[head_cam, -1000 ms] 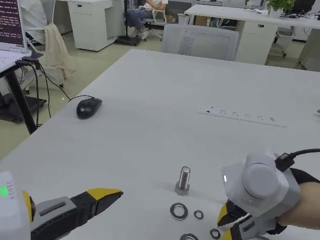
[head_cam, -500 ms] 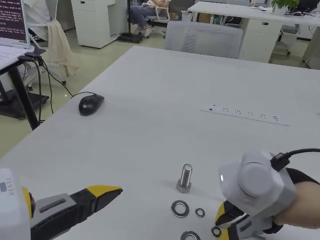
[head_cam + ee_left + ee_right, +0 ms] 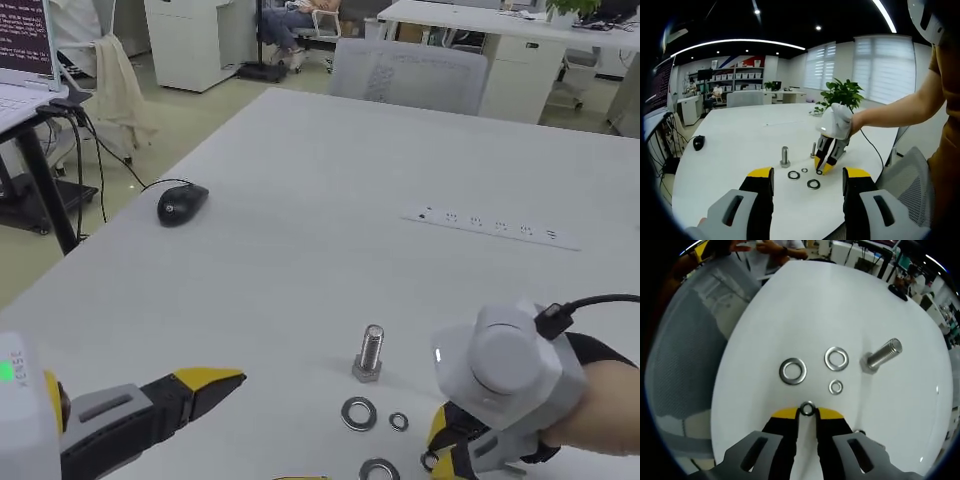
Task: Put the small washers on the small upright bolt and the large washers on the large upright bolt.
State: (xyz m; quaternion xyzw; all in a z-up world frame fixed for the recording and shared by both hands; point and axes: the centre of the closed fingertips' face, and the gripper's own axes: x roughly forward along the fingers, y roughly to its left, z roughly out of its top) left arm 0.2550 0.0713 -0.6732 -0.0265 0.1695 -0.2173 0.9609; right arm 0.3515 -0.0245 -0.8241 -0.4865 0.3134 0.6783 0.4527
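Bright even office light, soft faint shadows, ceiling strip lights (image 3: 740, 40) glaring, fisheye bending at gripper-view edges

Holds the left gripper (image 3: 808, 176) low and level at the bottom of its own view, yellow-tipped jaws spread wide; has it jutting in from the lower left corner of the head view. Grips the right gripper (image 3: 807, 413) with the jaws drawn almost together, pinching a small washer (image 3: 807, 409) at the very tips. Points that gripper steeply downward at the lower right of the head view, right hand (image 3: 600, 415) wrapped behind it. Stretches a bare forearm (image 3: 890, 111) in from the right side of the left gripper view.
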